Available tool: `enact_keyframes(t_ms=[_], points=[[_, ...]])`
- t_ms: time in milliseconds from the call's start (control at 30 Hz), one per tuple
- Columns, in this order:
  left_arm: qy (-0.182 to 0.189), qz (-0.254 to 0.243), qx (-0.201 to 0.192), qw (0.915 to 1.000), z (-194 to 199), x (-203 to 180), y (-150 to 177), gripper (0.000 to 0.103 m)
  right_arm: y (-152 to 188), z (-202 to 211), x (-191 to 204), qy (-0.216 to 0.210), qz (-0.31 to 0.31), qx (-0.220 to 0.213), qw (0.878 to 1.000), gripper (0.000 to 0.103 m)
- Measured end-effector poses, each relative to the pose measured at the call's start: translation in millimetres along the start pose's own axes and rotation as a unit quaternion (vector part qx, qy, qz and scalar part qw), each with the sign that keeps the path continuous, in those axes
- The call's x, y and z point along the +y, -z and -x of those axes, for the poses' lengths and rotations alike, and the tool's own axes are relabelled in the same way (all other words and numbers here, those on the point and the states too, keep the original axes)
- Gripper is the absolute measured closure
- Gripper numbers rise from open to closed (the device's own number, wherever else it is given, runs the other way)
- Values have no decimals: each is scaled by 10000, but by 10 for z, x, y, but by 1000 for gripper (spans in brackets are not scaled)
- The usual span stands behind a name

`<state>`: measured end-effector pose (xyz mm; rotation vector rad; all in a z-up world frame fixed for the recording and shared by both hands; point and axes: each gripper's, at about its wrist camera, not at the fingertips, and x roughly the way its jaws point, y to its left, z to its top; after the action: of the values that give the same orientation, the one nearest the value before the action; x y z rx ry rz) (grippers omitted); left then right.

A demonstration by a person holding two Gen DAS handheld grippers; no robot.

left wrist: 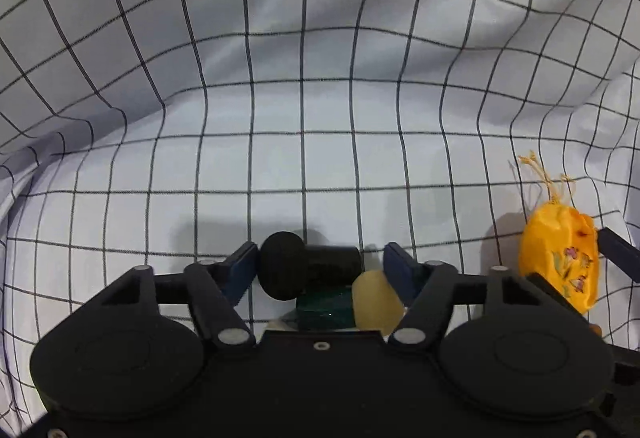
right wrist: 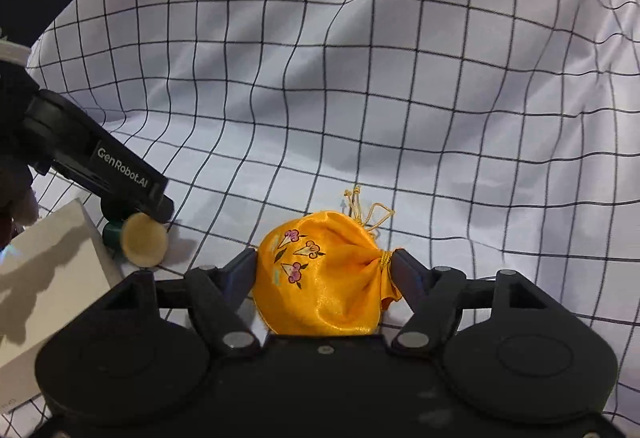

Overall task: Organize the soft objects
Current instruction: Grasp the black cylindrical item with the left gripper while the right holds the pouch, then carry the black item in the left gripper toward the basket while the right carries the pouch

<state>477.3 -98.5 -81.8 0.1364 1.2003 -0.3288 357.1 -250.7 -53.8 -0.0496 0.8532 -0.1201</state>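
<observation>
Gripping satin drawstring pouch [right wrist: 320, 278], right claw [right wrist: 324, 270]; checked cloth [right wrist: 360, 98] rumpled.

text: "GenRobot.AI" | on: left gripper [right wrist: 132, 216] body | colour: white

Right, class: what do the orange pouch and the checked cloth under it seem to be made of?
Orange pouch: probably satin, since it is glossy, with soft gathers and a gold drawstring. Checked cloth: a thin matte woven fabric, perhaps cotton; it rumples into loose folds.
</observation>
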Motion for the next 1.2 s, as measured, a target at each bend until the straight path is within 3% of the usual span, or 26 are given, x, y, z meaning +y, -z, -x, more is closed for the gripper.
enact_keyframes(t_ms=[267,400,733,1200], points=[[-178,-88,-287,9994,22,-21,42,50,17,110,-116,43,-165,-58,9998,32],[-69,16,-508,9987,265,-92,106,50,20,188,-163,67,-224,-90,9997,32],[550,-136,-851,9948,795,-574,229,50,109,444,-383,347,-565,-61,9978,32],[1504,-672,-635,9843,717,-1711,618,50,779,1050,-1031,1222,-881,77,9886,32]])
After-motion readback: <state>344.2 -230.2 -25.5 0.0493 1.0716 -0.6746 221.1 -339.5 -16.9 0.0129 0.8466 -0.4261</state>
